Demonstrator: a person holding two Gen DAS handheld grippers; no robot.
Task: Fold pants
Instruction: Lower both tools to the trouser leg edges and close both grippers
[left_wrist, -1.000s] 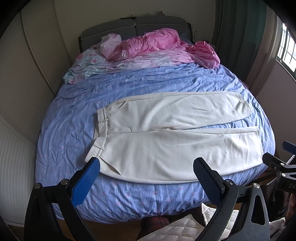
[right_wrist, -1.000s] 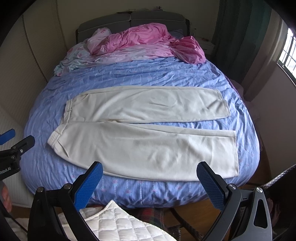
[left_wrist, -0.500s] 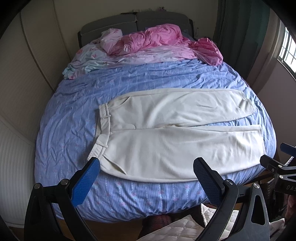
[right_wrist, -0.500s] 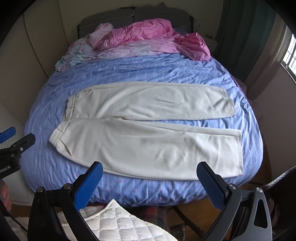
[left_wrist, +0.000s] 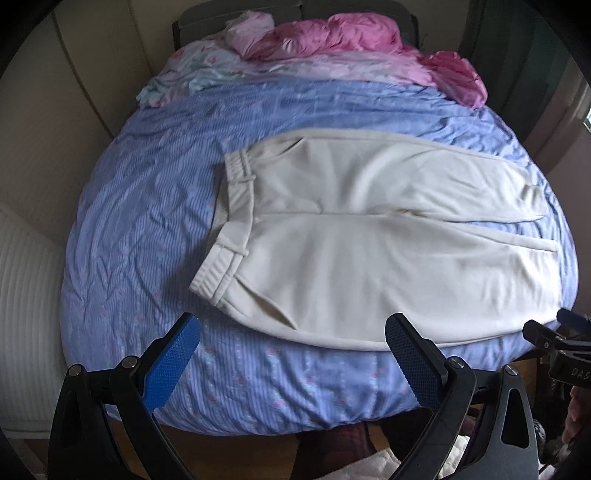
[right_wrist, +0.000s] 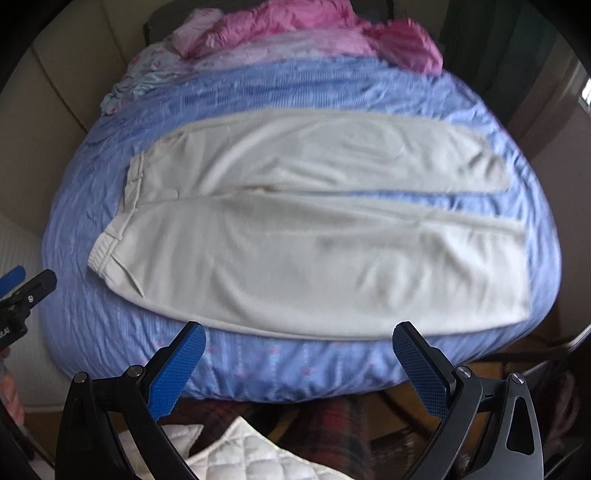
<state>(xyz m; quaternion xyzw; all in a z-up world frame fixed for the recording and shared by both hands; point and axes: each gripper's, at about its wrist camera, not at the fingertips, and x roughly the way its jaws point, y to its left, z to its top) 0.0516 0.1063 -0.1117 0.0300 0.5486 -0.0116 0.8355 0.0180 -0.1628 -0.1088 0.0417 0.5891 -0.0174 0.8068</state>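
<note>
Lying flat on the blue striped bed sheet (left_wrist: 140, 229), the cream cloth pants (left_wrist: 369, 236) stretch sideways across the bed. Their long way runs from 9 o'clock to 3 o'clock. The stretchy waistband (left_wrist: 229, 229) points to 9 o'clock and the two leg ends point to 3 o'clock. The legs lie side by side, a little apart. A pink crumpled blanket (left_wrist: 351, 40) sits at 12 o'clock. The left gripper (left_wrist: 291, 354) and right gripper (right_wrist: 299, 358) are both spread wide, holding nothing, at 6 o'clock, not touching the pants.
</note>
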